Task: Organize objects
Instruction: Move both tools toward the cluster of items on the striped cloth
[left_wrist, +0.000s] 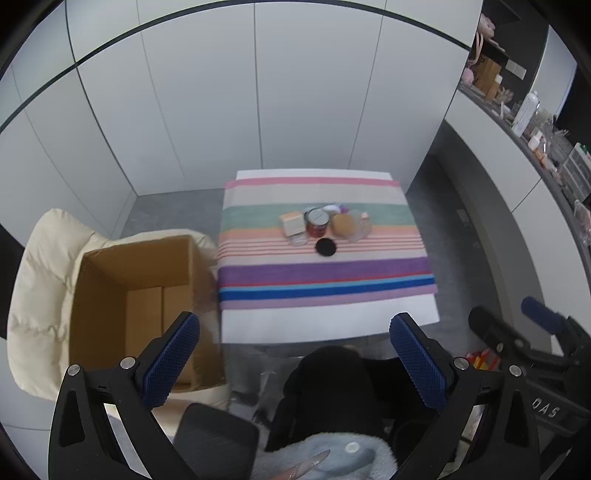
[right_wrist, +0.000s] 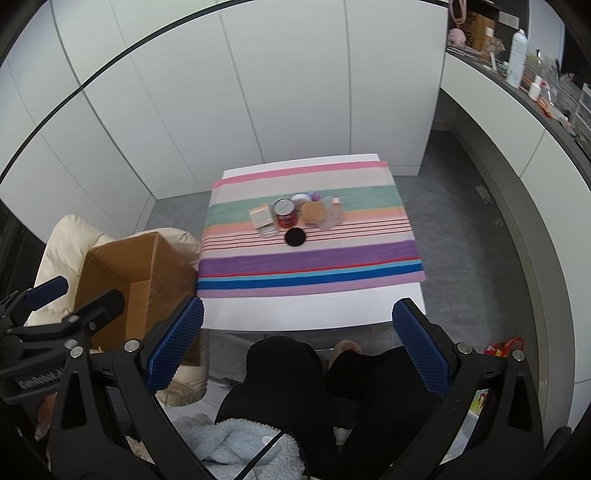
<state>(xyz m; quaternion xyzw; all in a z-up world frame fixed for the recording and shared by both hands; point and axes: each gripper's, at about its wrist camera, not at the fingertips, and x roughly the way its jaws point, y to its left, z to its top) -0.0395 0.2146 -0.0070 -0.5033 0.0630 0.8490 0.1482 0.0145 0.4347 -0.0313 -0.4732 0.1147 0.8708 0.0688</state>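
Observation:
A cluster of small objects sits mid-table on a striped cloth (left_wrist: 325, 269): a beige box (left_wrist: 291, 222), a red can (left_wrist: 316, 223), a cork-lidded jar (left_wrist: 342, 225), a clear bottle (left_wrist: 364, 225) and a black round disc (left_wrist: 325, 247). The same cluster shows in the right wrist view: can (right_wrist: 286, 214), disc (right_wrist: 295, 236). An open cardboard box (left_wrist: 140, 291) stands left of the table, also in the right wrist view (right_wrist: 136, 273). My left gripper (left_wrist: 295, 350) and right gripper (right_wrist: 297, 339) are both open and empty, held well short of the table.
The white table (left_wrist: 332, 325) stands on a grey floor by white wall panels. A cream cushioned seat (left_wrist: 40, 280) lies under the box. The person's dark-clothed knees (right_wrist: 295, 369) are below the grippers. A cluttered counter (left_wrist: 546, 147) runs along the right.

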